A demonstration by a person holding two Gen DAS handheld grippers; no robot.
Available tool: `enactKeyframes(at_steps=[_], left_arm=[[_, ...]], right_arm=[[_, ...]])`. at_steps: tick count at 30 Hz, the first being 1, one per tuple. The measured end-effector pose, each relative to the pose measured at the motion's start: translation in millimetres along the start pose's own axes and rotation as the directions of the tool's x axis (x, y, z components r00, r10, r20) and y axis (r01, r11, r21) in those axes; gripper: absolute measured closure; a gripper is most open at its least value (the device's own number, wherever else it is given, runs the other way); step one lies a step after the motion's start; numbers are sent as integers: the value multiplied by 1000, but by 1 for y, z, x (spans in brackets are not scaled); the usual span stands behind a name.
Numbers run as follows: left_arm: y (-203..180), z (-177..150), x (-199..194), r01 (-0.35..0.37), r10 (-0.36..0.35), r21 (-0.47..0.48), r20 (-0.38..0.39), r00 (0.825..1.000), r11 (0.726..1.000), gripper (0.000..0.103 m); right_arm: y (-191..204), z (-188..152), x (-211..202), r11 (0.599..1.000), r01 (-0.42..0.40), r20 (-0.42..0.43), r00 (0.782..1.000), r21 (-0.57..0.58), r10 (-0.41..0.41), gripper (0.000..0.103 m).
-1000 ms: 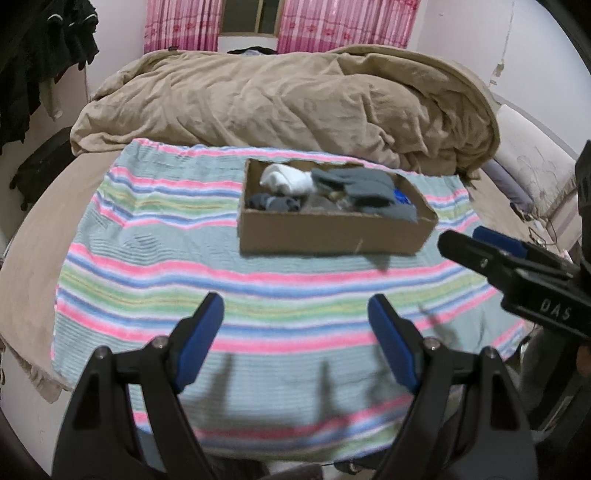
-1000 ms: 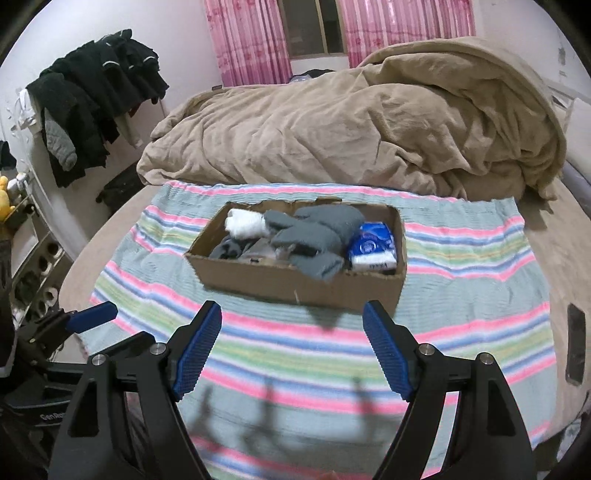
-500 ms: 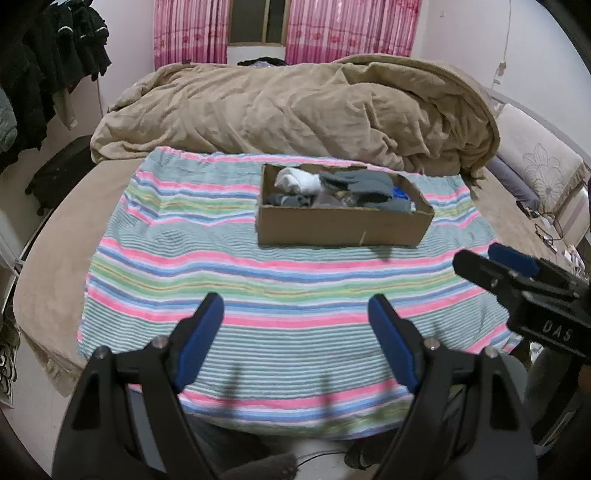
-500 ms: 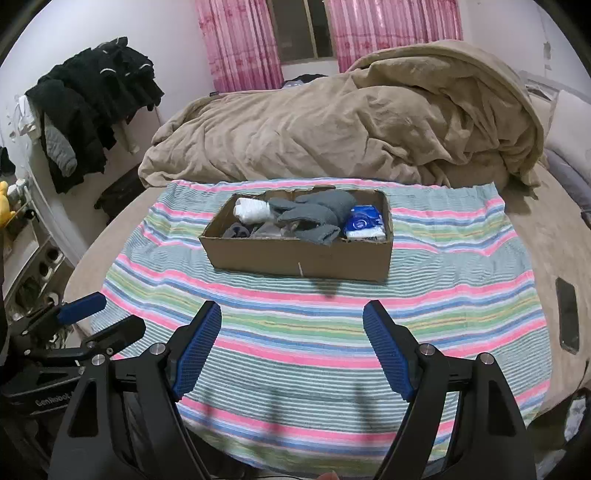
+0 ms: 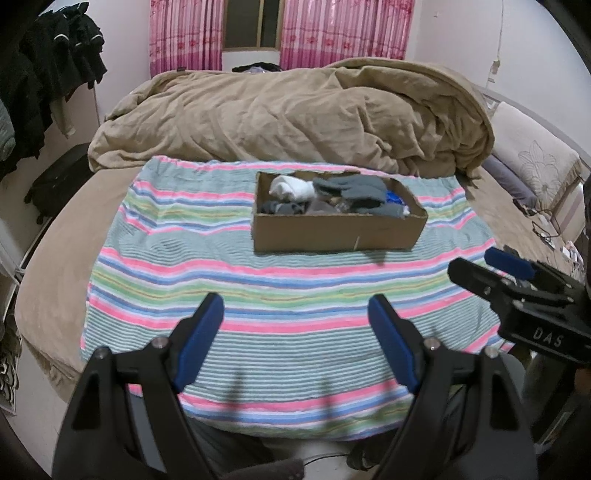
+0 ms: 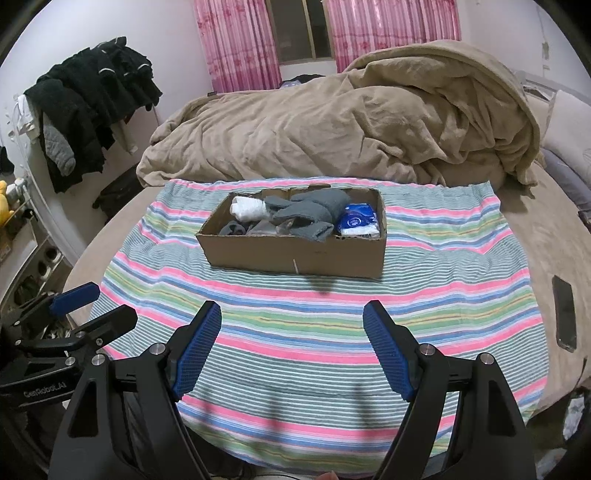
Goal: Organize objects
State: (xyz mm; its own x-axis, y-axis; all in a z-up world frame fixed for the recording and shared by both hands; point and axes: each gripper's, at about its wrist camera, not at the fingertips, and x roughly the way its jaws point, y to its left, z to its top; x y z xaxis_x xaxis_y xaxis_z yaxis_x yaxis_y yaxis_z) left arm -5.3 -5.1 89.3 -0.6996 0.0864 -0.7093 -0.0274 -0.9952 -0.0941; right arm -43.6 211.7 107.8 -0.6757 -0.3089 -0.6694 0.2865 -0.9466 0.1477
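Observation:
A cardboard box (image 5: 338, 232) (image 6: 295, 253) sits on a striped towel (image 5: 258, 288) (image 6: 314, 314) on the bed. In the box lie a white sock roll (image 5: 291, 186) (image 6: 247, 206), grey socks (image 5: 354, 188) (image 6: 306, 212) and a blue tissue pack (image 6: 358, 221) at its right end. My left gripper (image 5: 297, 317) is open and empty, held back over the towel's near edge. My right gripper (image 6: 291, 315) is open and empty, also well short of the box. Each gripper shows at the side of the other's view.
A rumpled tan duvet (image 5: 295, 114) (image 6: 351, 125) lies behind the towel. A dark phone (image 6: 564, 314) lies on the bed at right. Black clothes (image 6: 88, 103) hang on a rack at left. Pillows (image 5: 532, 162) are at far right. Pink curtains (image 6: 332, 33) hang behind.
Both grippers have pulled back away from the box, so the box looks smaller and more of the towel and bed edge shows. Both stay open and empty.

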Motion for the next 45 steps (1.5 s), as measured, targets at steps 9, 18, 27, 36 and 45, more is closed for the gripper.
enactKeyframes(at_steps=[9, 18, 27, 36, 45], left_arm=[[3, 5, -1, 5, -5, -2, 7, 1000, 1000, 16], [6, 11, 1, 11, -11, -5, 7, 1000, 1000, 15], [10, 14, 3, 7, -7, -14, 8, 1000, 1000, 15], [10, 14, 2, 9, -9, -13, 8, 1000, 1000, 15], [9, 14, 3, 10, -10, -14, 8, 1000, 1000, 15]], right_arm=[[-1, 6, -1, 1000, -2, 8, 1000, 0, 2, 21], [-1, 11, 1, 1000, 8, 3, 1000, -1, -8, 21], [-2, 15, 3, 1000, 5, 0, 1000, -2, -5, 21], [-1, 16, 5, 1000, 6, -2, 1000, -1, -6, 21], [-2, 16, 6, 1000, 4, -4, 1000, -2, -4, 21]])
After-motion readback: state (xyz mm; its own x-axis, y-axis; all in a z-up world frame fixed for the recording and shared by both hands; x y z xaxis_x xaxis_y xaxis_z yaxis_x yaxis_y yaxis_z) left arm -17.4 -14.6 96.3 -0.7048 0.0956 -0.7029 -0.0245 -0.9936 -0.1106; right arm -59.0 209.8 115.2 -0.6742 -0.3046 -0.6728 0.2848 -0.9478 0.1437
